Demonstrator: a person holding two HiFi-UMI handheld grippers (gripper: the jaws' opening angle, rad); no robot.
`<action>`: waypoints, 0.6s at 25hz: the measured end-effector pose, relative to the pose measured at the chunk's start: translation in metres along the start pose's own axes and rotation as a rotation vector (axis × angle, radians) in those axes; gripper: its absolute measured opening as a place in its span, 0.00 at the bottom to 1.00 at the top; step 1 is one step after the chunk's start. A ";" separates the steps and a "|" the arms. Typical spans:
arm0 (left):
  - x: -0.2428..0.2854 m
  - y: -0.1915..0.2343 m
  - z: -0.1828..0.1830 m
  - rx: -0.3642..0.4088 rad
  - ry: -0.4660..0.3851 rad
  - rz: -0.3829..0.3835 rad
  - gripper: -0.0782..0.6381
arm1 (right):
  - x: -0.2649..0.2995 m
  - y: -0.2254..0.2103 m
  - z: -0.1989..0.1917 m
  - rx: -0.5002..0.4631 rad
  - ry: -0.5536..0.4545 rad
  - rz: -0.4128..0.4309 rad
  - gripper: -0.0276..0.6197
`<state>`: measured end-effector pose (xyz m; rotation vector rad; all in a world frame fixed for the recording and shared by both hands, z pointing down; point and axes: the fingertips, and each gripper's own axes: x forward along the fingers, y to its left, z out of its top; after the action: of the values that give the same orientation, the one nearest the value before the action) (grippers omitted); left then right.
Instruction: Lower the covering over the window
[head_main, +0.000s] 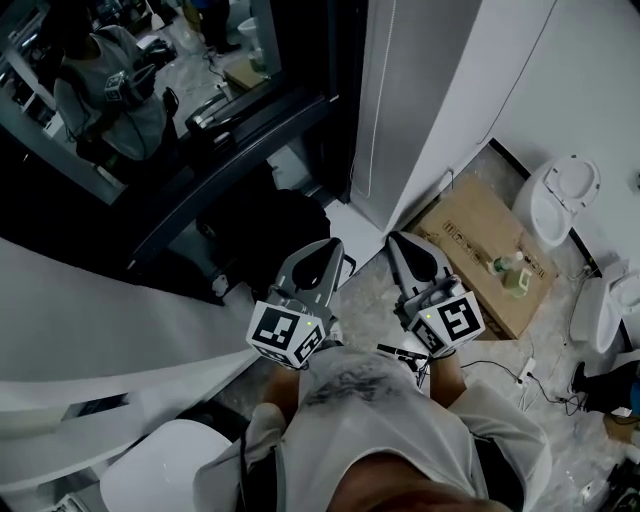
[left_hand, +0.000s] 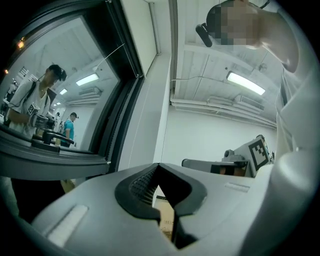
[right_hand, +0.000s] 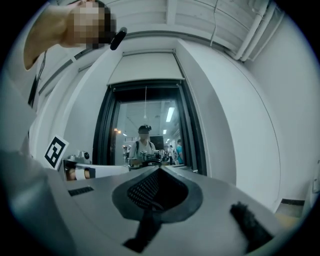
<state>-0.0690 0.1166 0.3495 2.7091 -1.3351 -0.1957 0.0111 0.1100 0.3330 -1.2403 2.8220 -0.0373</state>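
I count two grippers, the left gripper (head_main: 332, 244) and the right gripper (head_main: 396, 238). Ahead of them I see one window (right_hand: 145, 125), with one white covering (right_hand: 145, 67) above it and one cord (right_hand: 145, 102) hanging down. In its glass I make out at least two figures (right_hand: 144, 145). Right of the right gripper I count one cardboard sheet (head_main: 470, 225), one bottle (head_main: 512, 272) and two white toilet-shaped fixtures (head_main: 562, 198), the second fixture (head_main: 617, 303) further right.
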 end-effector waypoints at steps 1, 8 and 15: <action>0.002 0.005 0.000 -0.001 0.000 -0.004 0.12 | 0.005 -0.001 -0.001 -0.002 0.003 -0.005 0.07; 0.015 0.030 0.002 -0.026 -0.004 -0.052 0.12 | 0.030 -0.010 -0.002 -0.008 0.004 -0.058 0.07; 0.040 0.037 -0.003 -0.040 0.020 -0.094 0.12 | 0.042 -0.030 -0.003 -0.009 0.011 -0.099 0.07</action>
<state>-0.0734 0.0623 0.3559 2.7351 -1.1866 -0.2003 0.0045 0.0583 0.3351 -1.3850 2.7701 -0.0356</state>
